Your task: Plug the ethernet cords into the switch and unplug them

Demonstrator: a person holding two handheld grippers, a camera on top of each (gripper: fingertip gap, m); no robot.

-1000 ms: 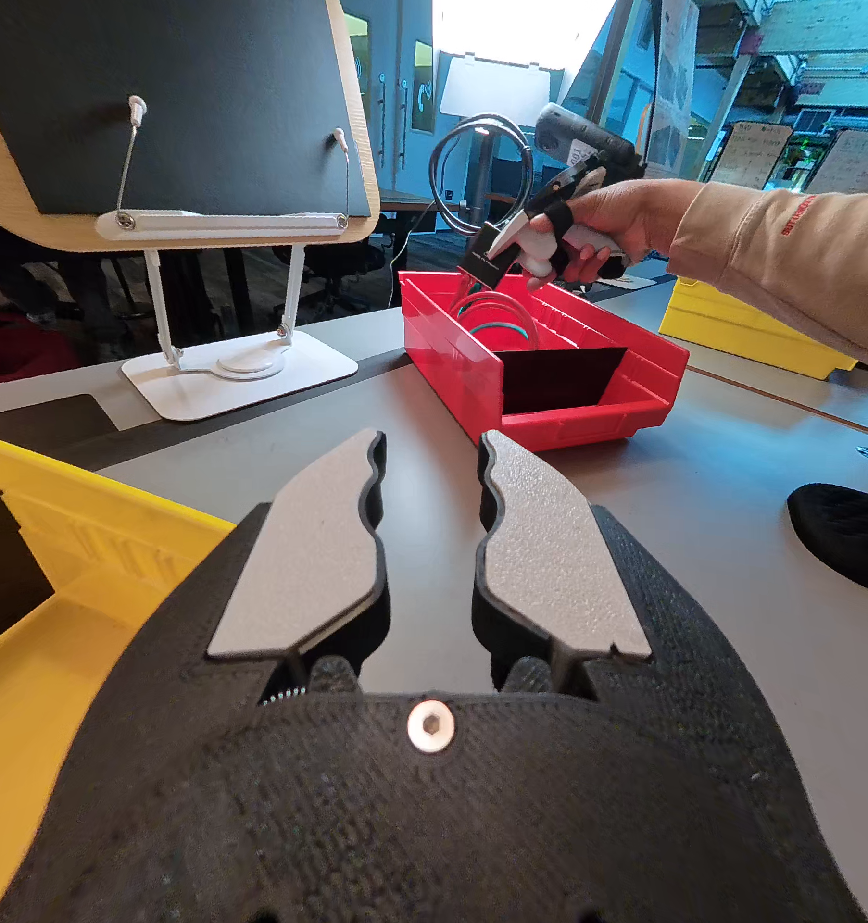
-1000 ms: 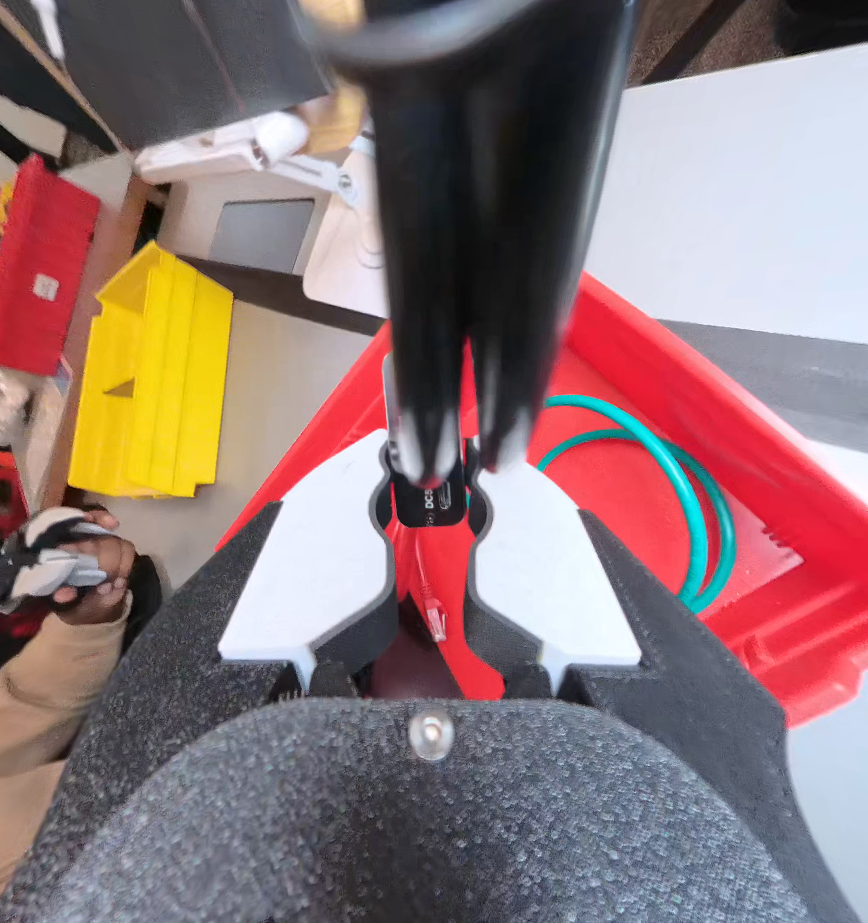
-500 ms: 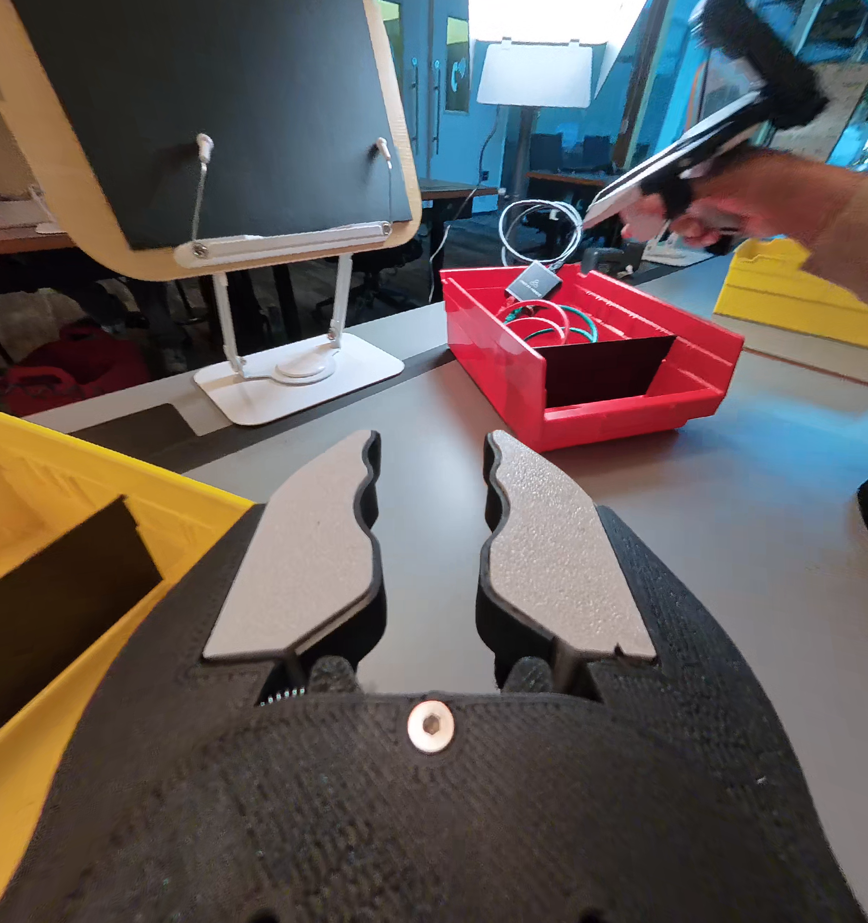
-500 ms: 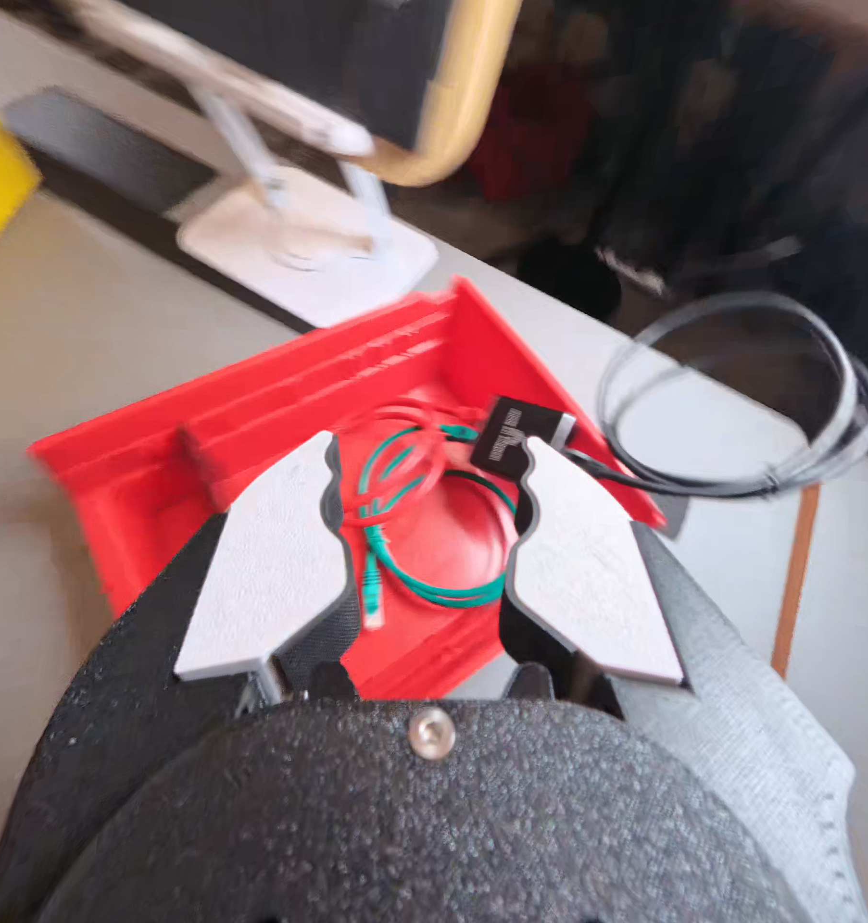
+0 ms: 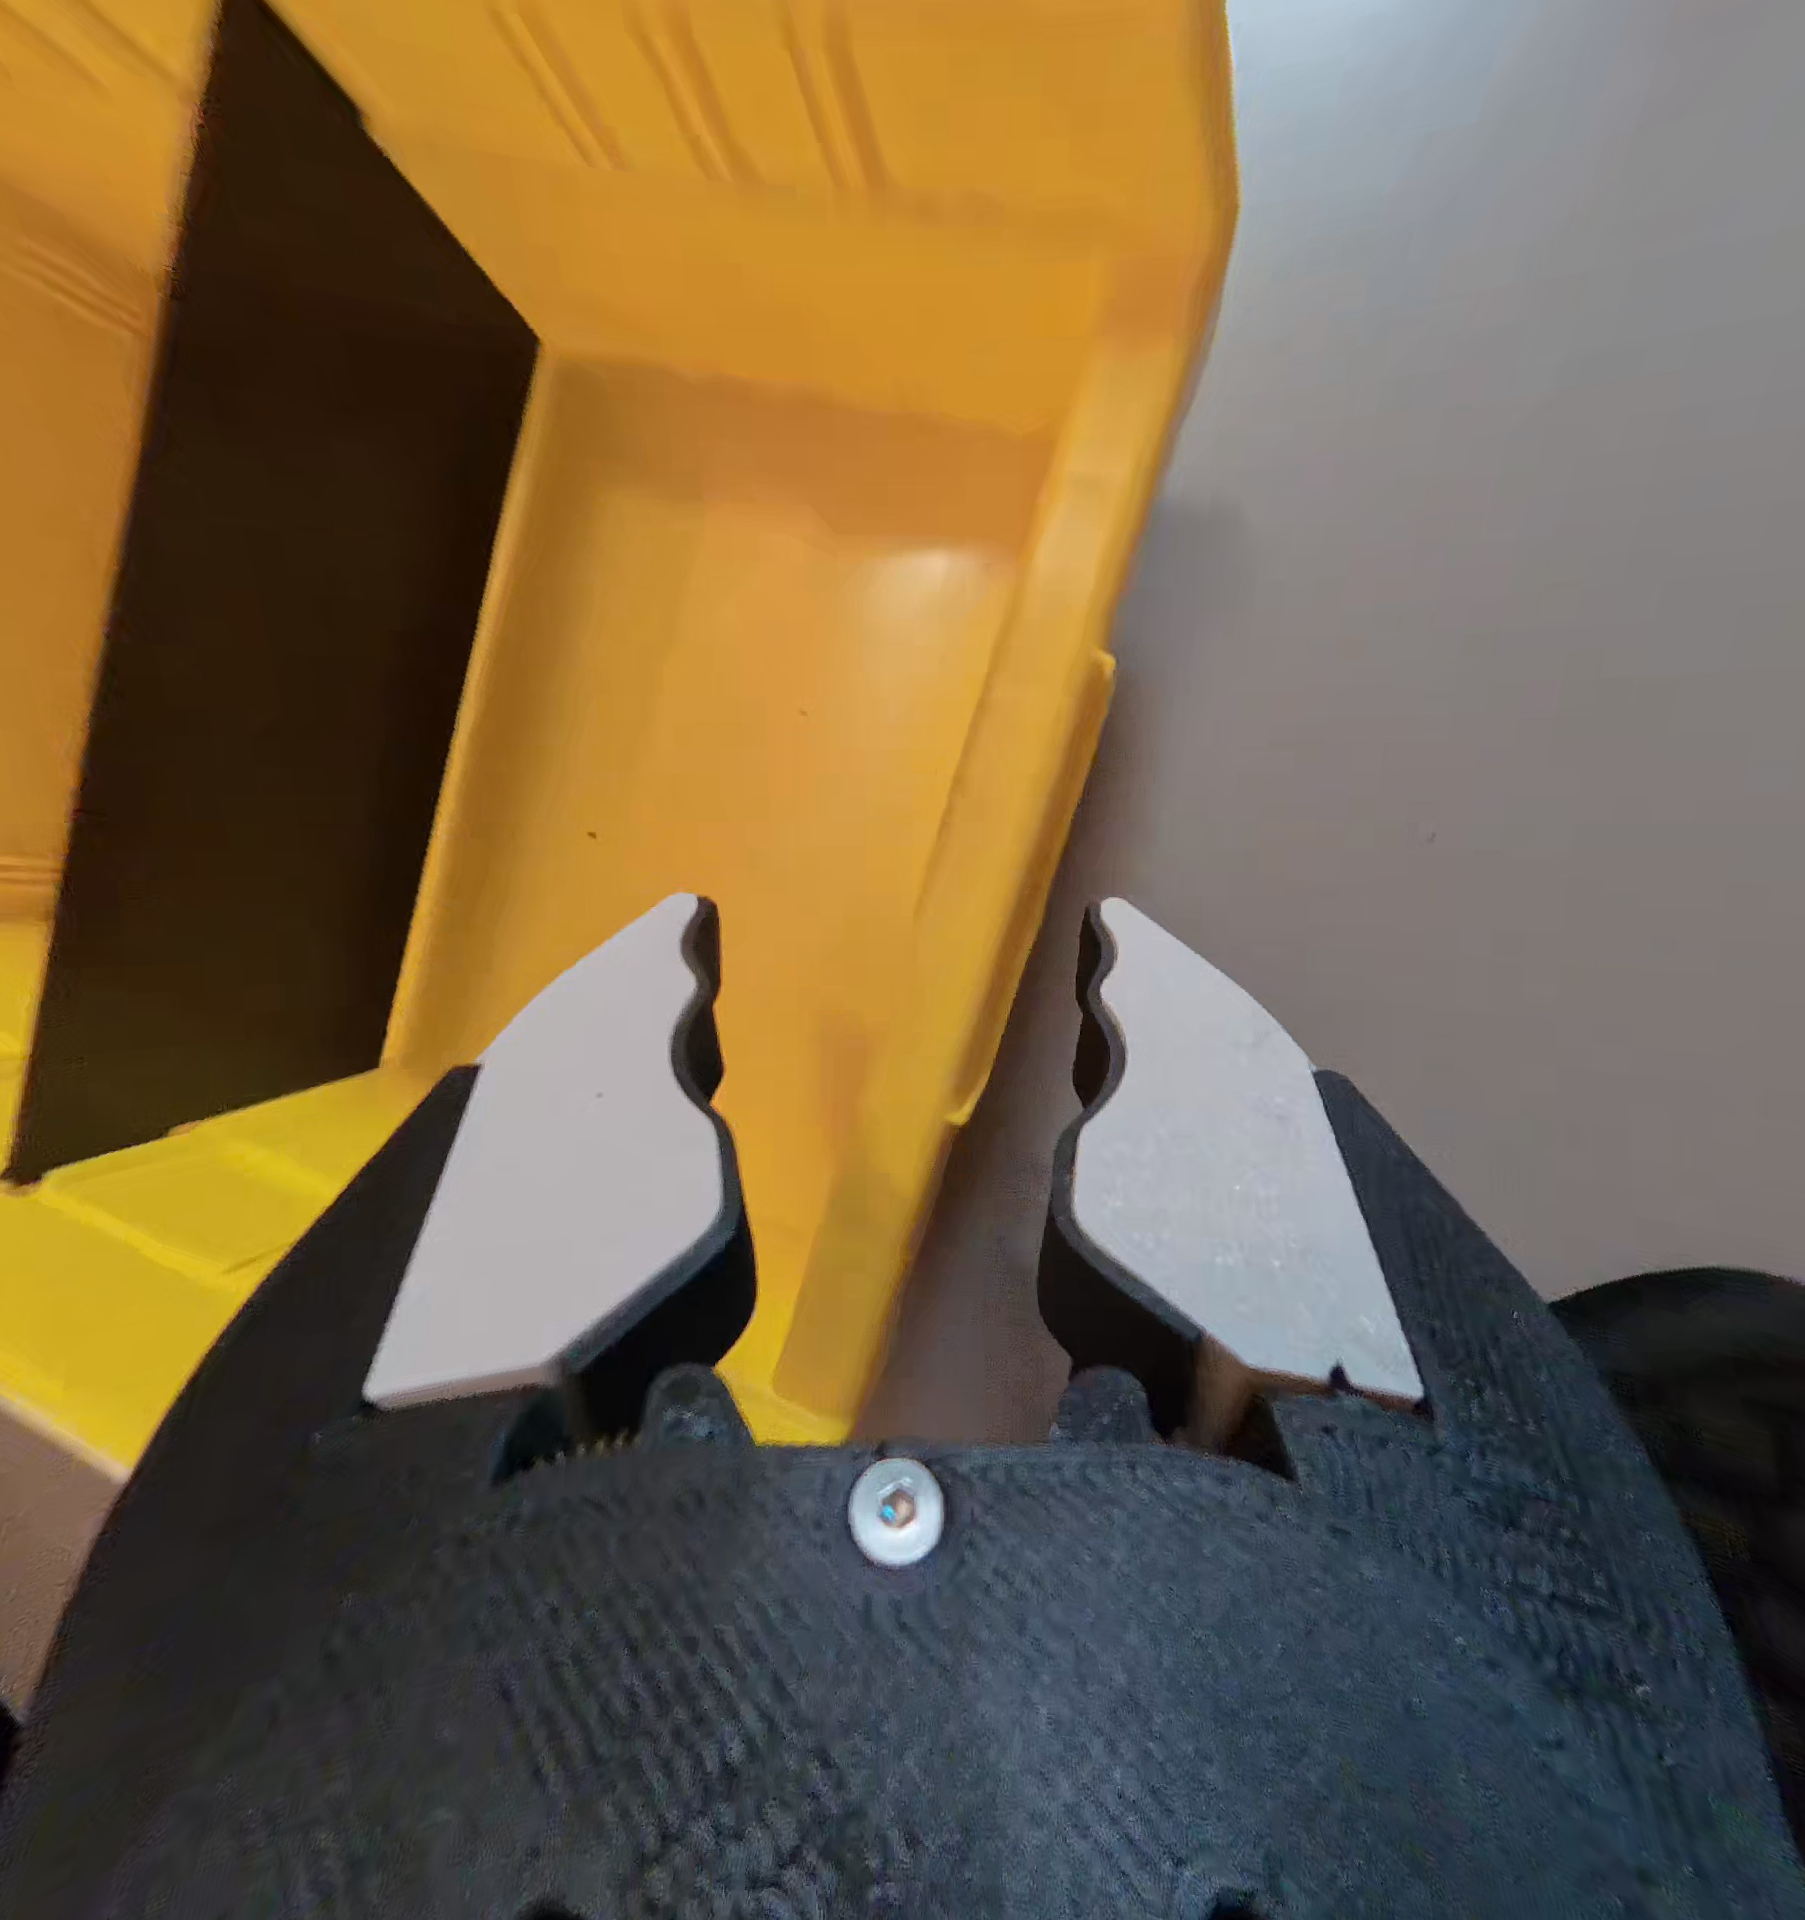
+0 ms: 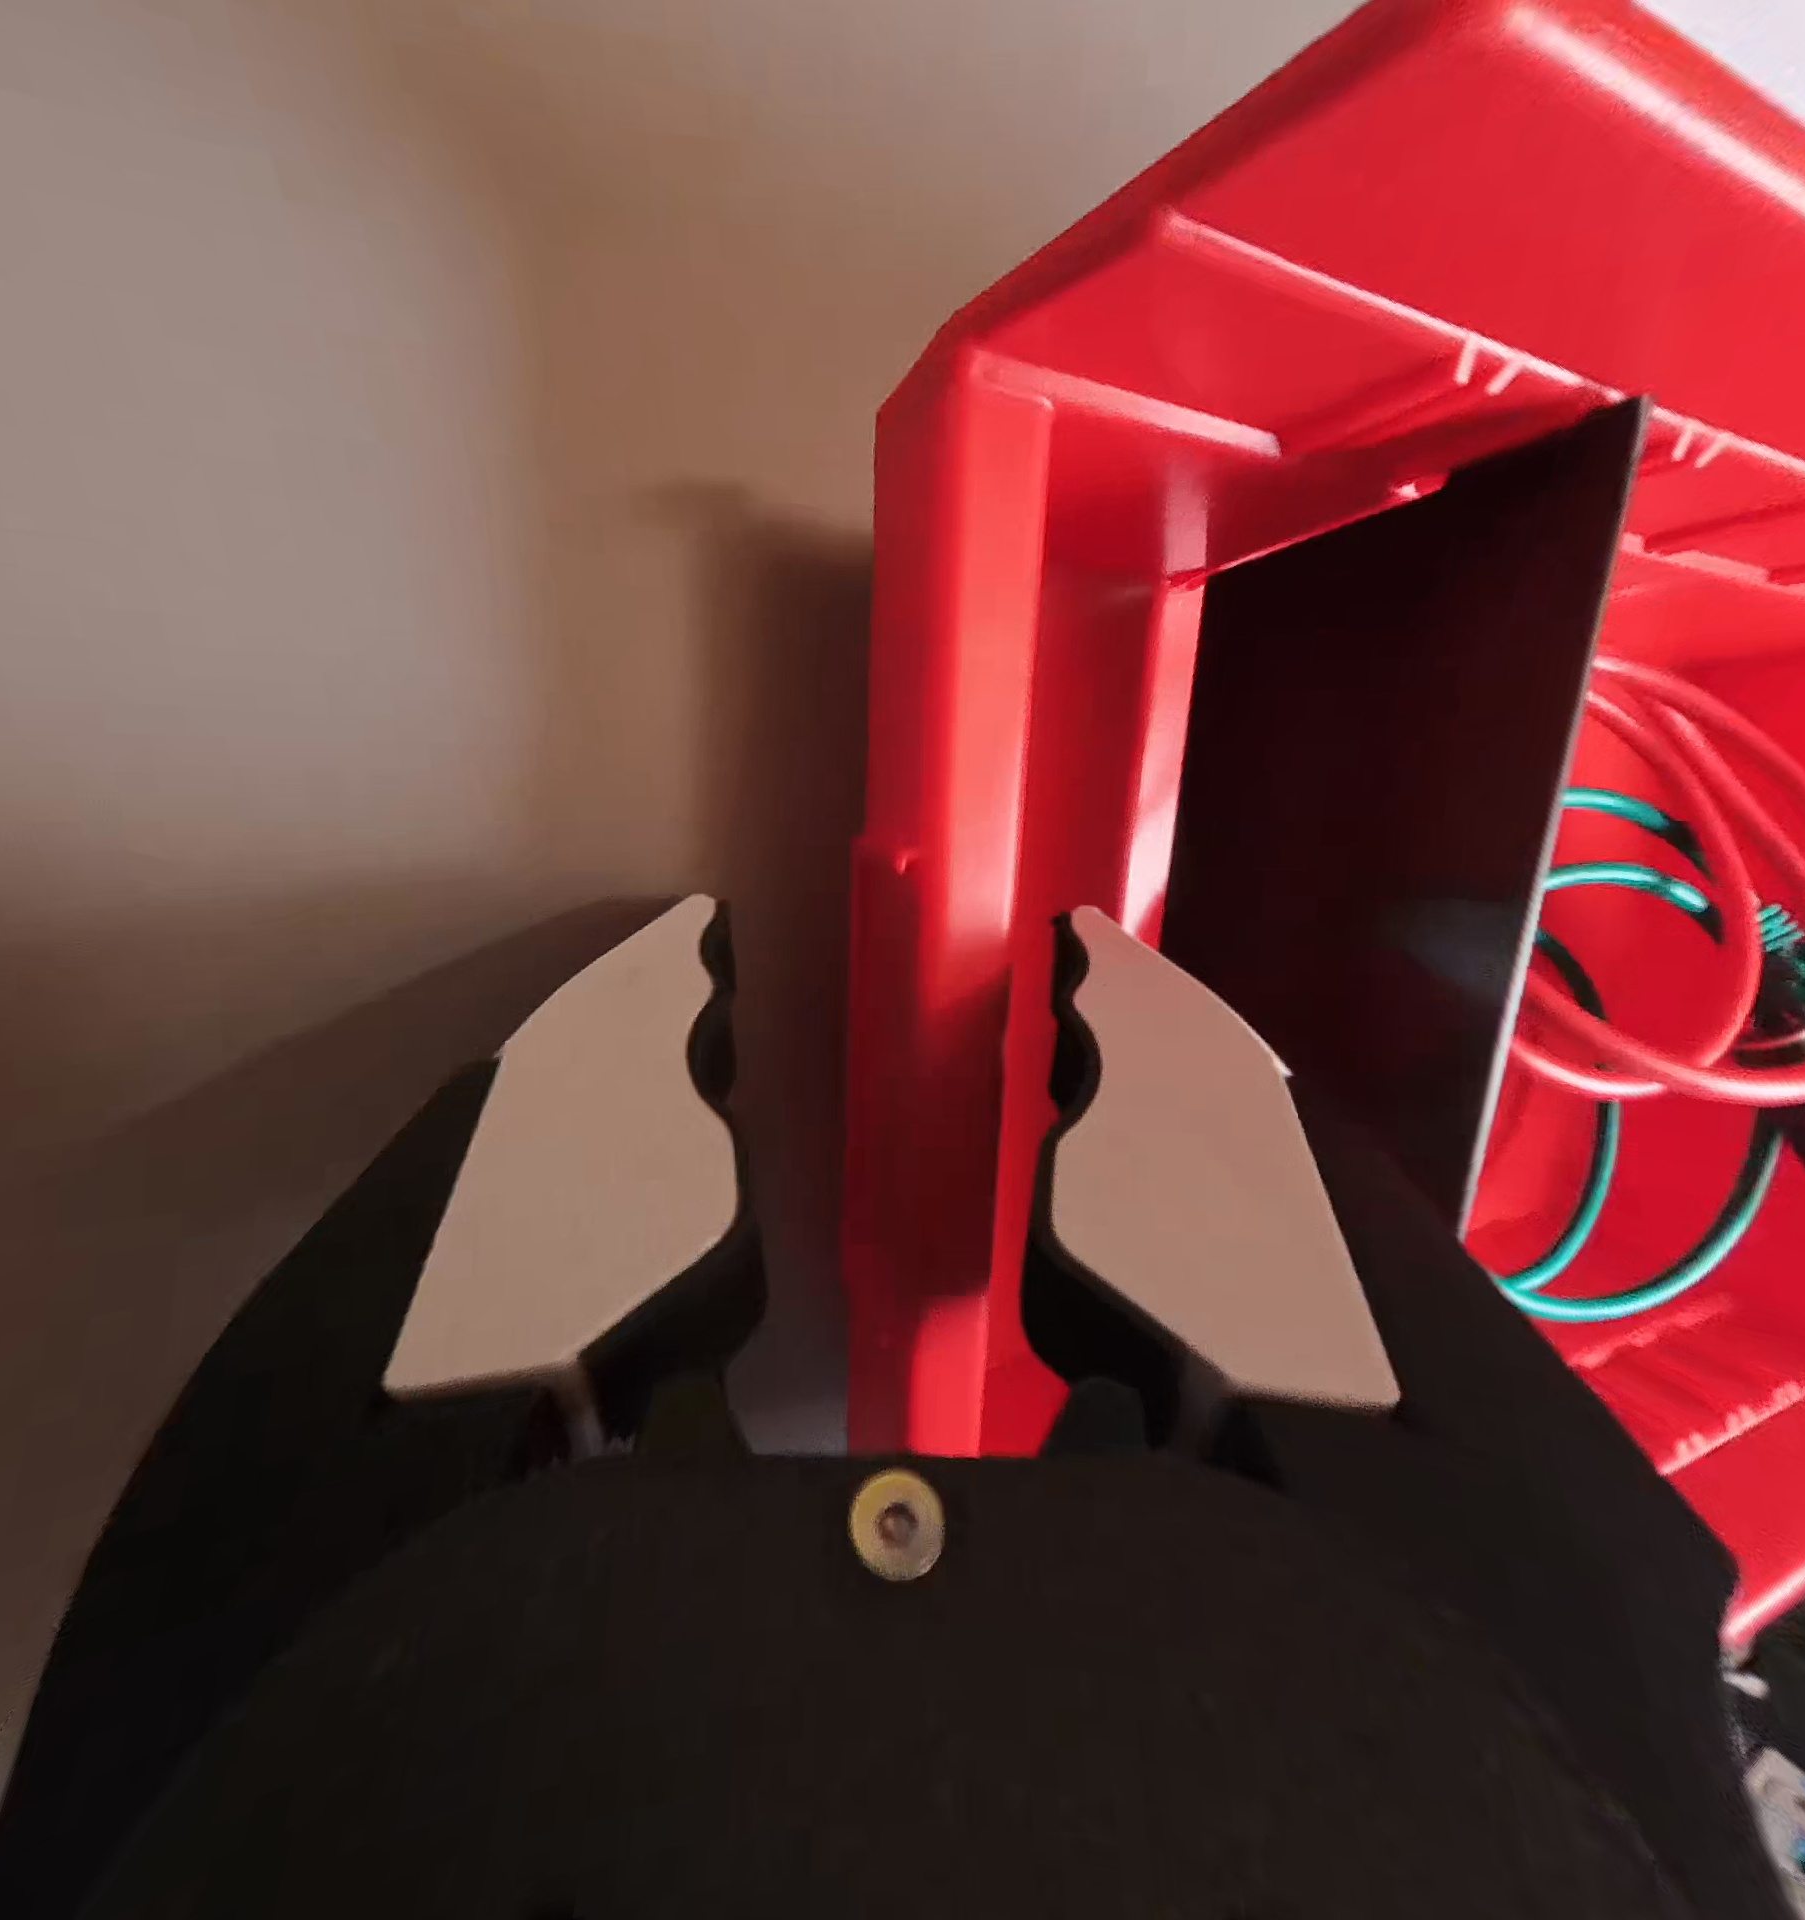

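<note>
In the right wrist view a red bin [image 6: 981, 727] holds a coiled red ethernet cord [image 6: 1698, 935] and a coiled green ethernet cord [image 6: 1604, 1288] behind a black divider [image 6: 1376, 831]. My right gripper [image 6: 893, 925] is open and empty, its jaws on either side of the bin's front wall. In the left wrist view my left gripper [image 5: 896, 914] is open and empty, pointing down over the right edge of a yellow bin [image 5: 773, 520]. The switch is not clearly in view.
The yellow bin has a black divider [image 5: 285, 675] and looks empty where visible. Grey table [image 5: 1500, 623] lies to its right. A black textured object [image 5: 1760, 1455] sits at the lower right. Bare table [image 6: 358, 520] lies left of the red bin. The grippers' ends are close to 40 cm from one another.
My right gripper let go of the black device with its cable into the red bin, opened, and dropped to the bin's front wall. My left gripper opened wider and tipped down over the yellow bin.
</note>
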